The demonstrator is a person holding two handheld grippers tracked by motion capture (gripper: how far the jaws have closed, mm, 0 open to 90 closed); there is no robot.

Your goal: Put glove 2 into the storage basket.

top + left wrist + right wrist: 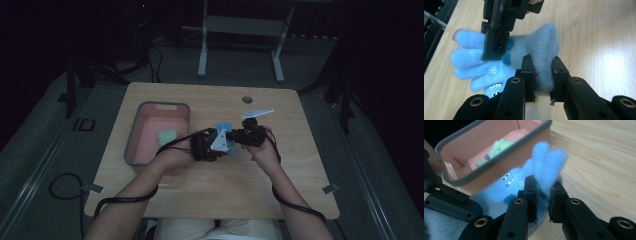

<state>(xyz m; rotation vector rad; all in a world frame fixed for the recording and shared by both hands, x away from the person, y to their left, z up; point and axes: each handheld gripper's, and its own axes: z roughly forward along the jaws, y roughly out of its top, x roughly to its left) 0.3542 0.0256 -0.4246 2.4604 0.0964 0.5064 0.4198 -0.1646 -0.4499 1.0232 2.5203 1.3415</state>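
- Two grippers meet over the middle of a wooden table, both pinching one fuzzy blue glove.
- Left gripper: its jaws are pressed onto the glove's cuff end, with the fabric bunched between the pads.
- Right gripper: its jaws clamp the glove's finger end, and two blue finger tips stick up above the jaws.
- In the left gripper view the glove lies on the tabletop, fingers fanned to the left, with a small cartoon face with teeth printed near the palm.
- A pink bin with a grey rim sits on the table just left of the hands, close beside the glove.
- Inside the bin lies a light green item; what it is cannot be told.
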